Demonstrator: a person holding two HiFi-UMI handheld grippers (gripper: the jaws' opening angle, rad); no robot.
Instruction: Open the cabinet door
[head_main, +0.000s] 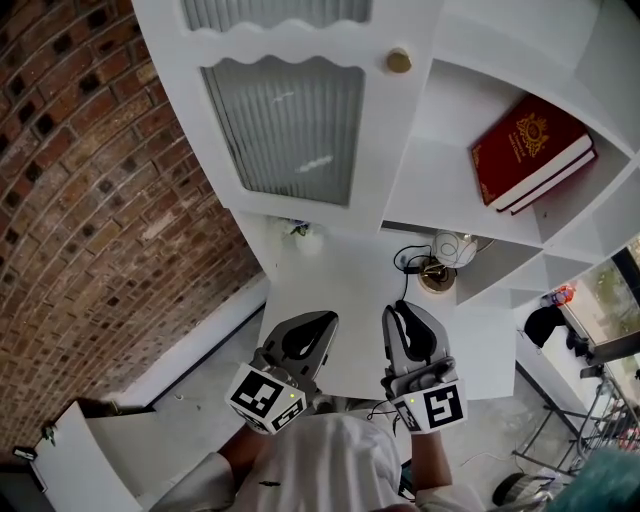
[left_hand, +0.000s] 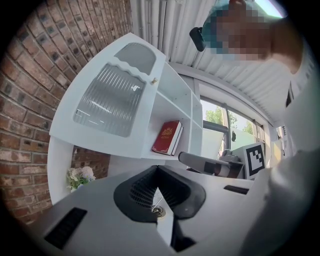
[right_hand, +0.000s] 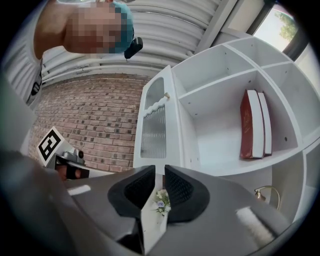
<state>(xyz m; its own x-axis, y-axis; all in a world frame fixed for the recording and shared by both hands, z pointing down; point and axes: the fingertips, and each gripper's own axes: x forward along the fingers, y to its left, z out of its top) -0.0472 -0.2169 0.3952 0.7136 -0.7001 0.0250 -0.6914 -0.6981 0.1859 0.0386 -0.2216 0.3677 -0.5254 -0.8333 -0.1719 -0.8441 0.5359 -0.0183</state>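
Observation:
The white cabinet door (head_main: 290, 120) with its ribbed glass pane stands swung open to the left, its brass knob (head_main: 399, 61) at the free edge. Behind it the shelf compartment is exposed, with a red book (head_main: 530, 150) leaning inside. Both grippers hang low over the white desk (head_main: 340, 300), well short of the door and touching nothing. My left gripper (head_main: 328, 320) is shut, its tips meeting with nothing between them (left_hand: 157, 167). My right gripper (head_main: 398, 310) is open by a narrow gap and holds nothing (right_hand: 160, 170). The door (right_hand: 156, 125) and the book (right_hand: 254, 125) show ahead in the right gripper view.
A brick wall (head_main: 90, 200) runs along the left. A small bunch of flowers (head_main: 300, 230) and a brass-based lamp (head_main: 437, 275) stand at the back of the desk. More open white shelves rise at the right, with a window beyond.

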